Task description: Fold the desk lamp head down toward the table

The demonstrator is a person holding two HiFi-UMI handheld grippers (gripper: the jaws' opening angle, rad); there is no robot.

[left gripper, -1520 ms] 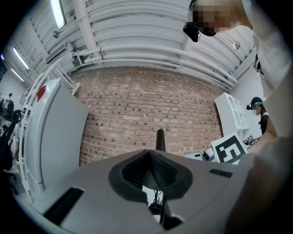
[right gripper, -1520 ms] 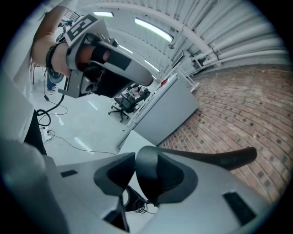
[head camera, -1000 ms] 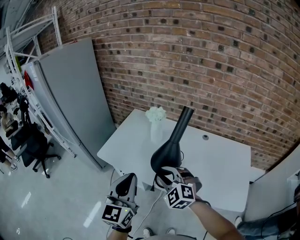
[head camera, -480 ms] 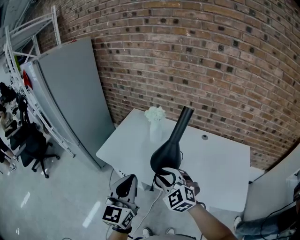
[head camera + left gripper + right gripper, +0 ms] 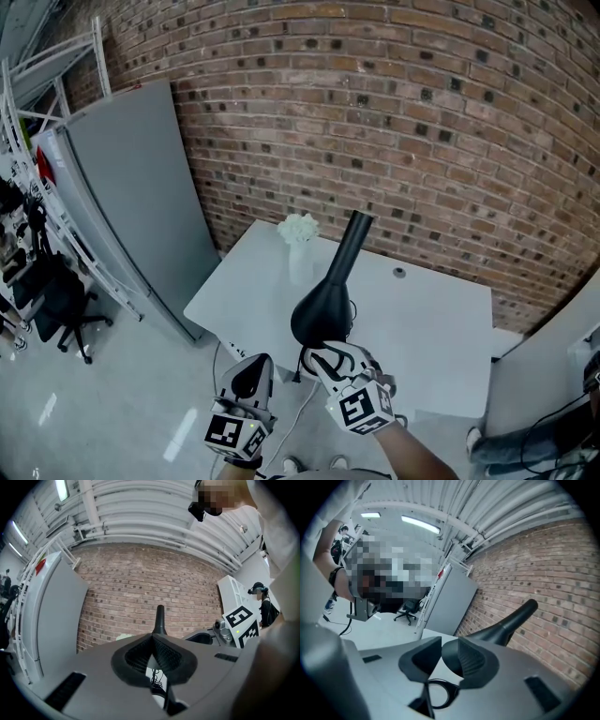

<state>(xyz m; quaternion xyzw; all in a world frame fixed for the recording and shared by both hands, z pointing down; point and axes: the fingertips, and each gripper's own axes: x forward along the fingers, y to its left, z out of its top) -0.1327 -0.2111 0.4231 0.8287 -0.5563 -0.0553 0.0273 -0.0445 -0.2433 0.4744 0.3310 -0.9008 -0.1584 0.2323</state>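
While closing round lamp head (image 5: pixel 489 631), right hand-held gripper (image 5: pixel 449 643), gap plain only in own view, rolled since earlier, left hand-held gripper (image 5: pixel 153 638) clamped empty

The desk lamp (image 5: pixel 323 307) is plain black and trumpet-shaped, its wide rounded end low over the near edge of the white worktop (image 5: pixel 441 328), its slim neck (image 5: pixel 354 239) slanting steeply up and away, not folded down

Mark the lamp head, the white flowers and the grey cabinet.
lamp head (image 5: pixel 322 317), head view, on its wide black end.
white flowers (image 5: pixel 298 228), head view, middle of the blooms.
grey cabinet (image 5: pixel 141 187), head view, its front panel.
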